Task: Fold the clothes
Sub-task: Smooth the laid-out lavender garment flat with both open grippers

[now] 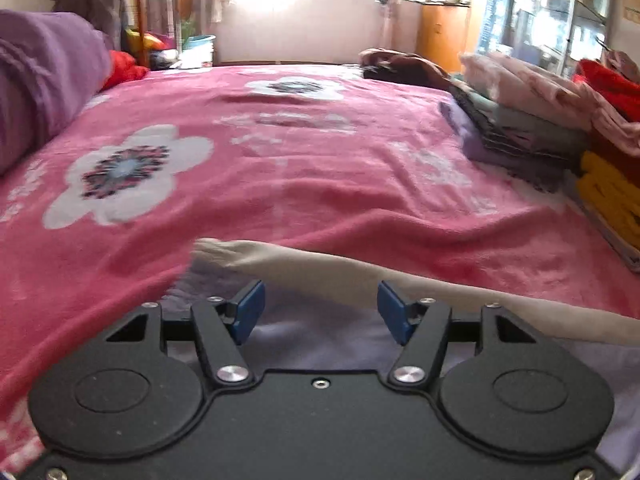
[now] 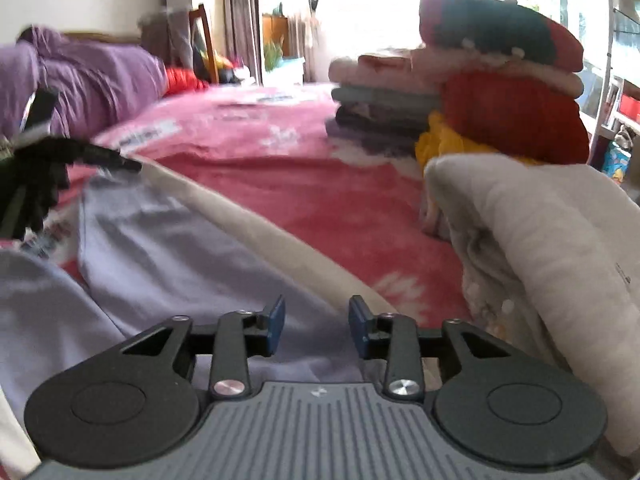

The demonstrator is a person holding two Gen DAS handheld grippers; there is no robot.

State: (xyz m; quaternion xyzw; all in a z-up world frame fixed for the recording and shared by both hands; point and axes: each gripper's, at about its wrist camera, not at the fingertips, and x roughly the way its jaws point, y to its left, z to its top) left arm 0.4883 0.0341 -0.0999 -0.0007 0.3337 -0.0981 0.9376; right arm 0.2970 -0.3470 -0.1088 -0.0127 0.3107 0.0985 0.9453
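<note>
A lavender garment (image 2: 160, 248) lies spread on the pink flowered blanket (image 1: 280, 168), with a long beige strip (image 2: 260, 232) along its far side. In the left wrist view the same lavender cloth (image 1: 320, 332) lies under my left gripper (image 1: 322, 312), and the beige strip (image 1: 320, 268) runs just past the blue pads (image 1: 250, 312). The left gripper is open and holds nothing. My right gripper (image 2: 317, 330) hovers open over the lavender cloth, nothing between its fingers. The left gripper (image 2: 80, 160) shows blurred at the strip's far end.
Folded clothes are stacked at the bed's right side (image 1: 540, 120), red and yellow pieces (image 2: 512, 120) among them. A bundled whitish cloth (image 2: 540, 260) sits close on the right. A purple quilt (image 1: 44, 80) lies along the left. Behind stand a chair (image 2: 202, 40) and window.
</note>
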